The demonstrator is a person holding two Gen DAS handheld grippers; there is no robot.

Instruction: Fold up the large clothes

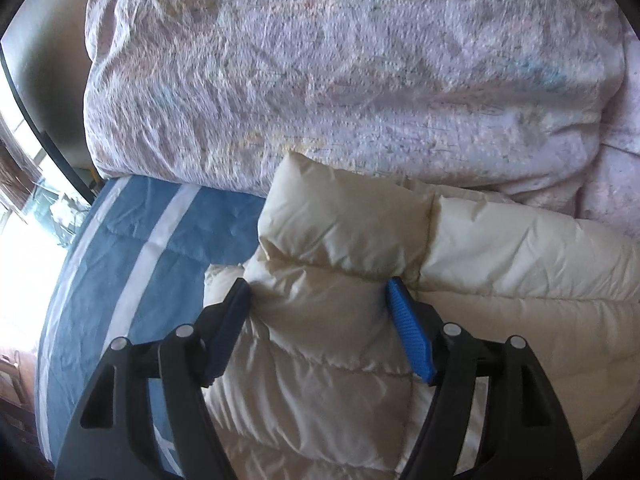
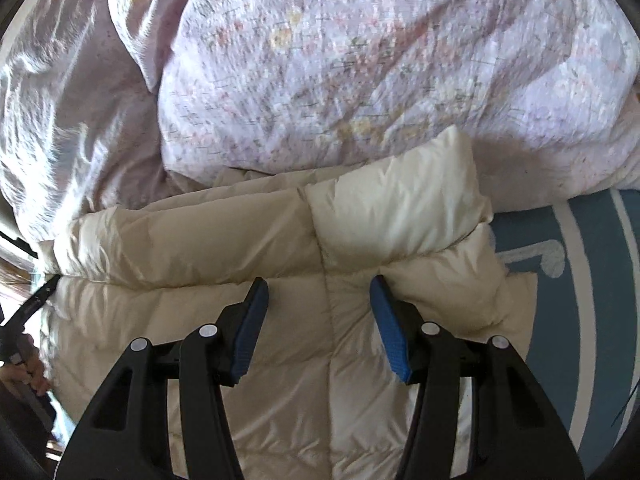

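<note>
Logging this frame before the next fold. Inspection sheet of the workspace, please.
Surface: blue bedsheet with white stripes, partly covered.
Job's things: cream puffer jacket lying on the sheet, its far edge against the bedding.
Clutter: bulky pink floral duvet heaped behind the jacket.
Grippers: left tool open, fingers spread around a bunched fold of the jacket; right tool open, over the jacket beside a seam.
Cables: nothing seen.
Surroundings: bright window area at the left edge of the left wrist view; a hand on the other tool shows at the right wrist view's left edge.
</note>
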